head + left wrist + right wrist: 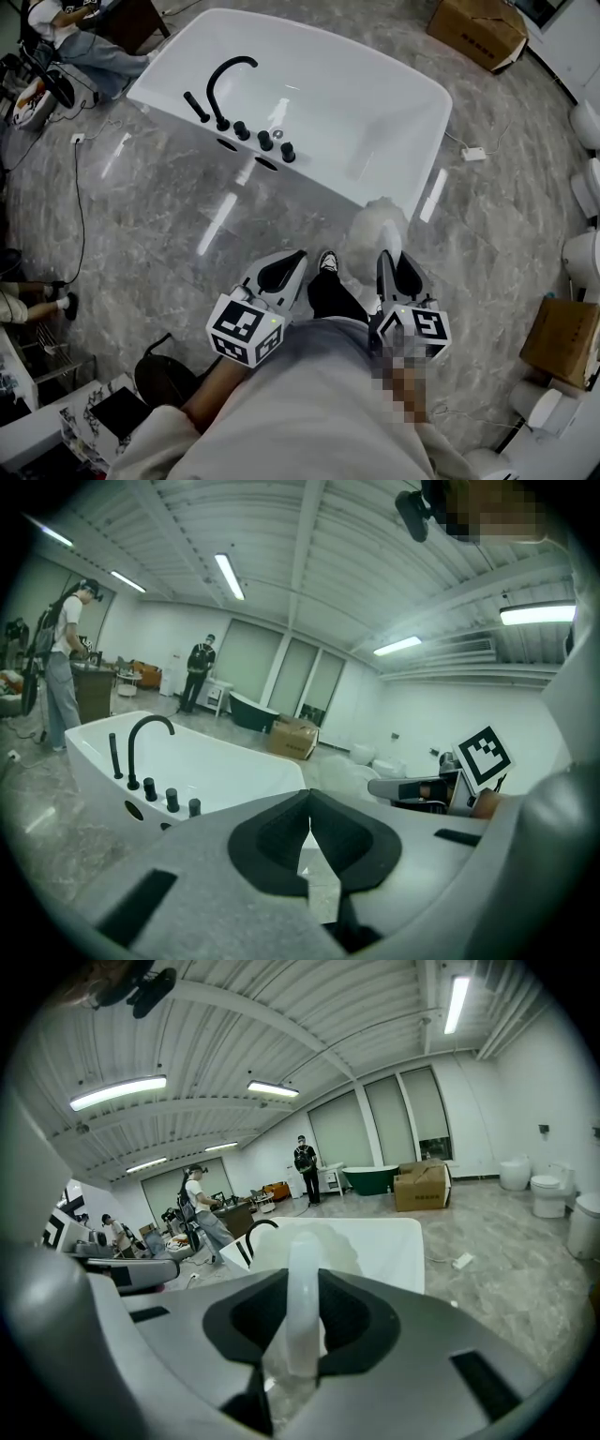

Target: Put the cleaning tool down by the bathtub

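Grey marbled floor (169, 216) spreads wide around the white bathtub (323, 183), leaving bare room along its near wall. Toilets (586, 122) line the right edge, and a cardboard box (476, 28) sits beyond the tub's far end. The right gripper (388, 262) hovers near the tub's near corner, jaws clamped on the pale handle of the cleaning tool (380, 225), whose fluffy white head juts forward close to the tub wall. The left gripper (289, 262), level with it, is closed on nothing. A black faucet (228, 75) arcs over the tub's left end.
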`<state>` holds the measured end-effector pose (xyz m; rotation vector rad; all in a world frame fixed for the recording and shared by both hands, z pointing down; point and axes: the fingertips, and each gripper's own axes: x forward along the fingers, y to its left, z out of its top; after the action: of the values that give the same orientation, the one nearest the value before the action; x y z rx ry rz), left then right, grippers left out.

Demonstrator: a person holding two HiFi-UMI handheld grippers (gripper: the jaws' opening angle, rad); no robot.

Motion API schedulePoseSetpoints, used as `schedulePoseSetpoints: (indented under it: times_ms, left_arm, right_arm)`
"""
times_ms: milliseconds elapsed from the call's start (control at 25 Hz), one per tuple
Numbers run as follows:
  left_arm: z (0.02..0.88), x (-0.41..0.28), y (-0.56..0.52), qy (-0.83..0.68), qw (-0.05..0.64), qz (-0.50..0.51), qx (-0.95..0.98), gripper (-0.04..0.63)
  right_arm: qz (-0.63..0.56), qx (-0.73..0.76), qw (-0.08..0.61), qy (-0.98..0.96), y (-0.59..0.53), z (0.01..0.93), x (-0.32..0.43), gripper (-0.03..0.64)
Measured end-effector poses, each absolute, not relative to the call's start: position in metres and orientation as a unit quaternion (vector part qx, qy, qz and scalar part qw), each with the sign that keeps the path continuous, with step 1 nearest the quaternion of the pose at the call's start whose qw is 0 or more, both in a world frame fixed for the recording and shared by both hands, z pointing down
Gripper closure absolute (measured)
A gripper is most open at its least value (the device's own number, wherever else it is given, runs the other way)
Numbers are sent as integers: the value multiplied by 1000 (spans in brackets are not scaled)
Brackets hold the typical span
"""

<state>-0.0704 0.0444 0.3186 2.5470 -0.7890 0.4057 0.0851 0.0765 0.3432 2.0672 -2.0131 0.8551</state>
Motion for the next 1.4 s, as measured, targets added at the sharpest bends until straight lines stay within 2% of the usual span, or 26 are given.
schedulePoseSetpoints:
  times_ms: [680, 1400]
  left_arm:
    - [319, 47, -35, -294, 227, 152, 916, 588]
    - [345, 49, -56, -328, 241, 168, 898, 588]
  right_arm:
    - [302, 650, 52, -695, -24, 371, 181, 531]
    - [307, 610, 85, -725, -55, 392, 194, 531]
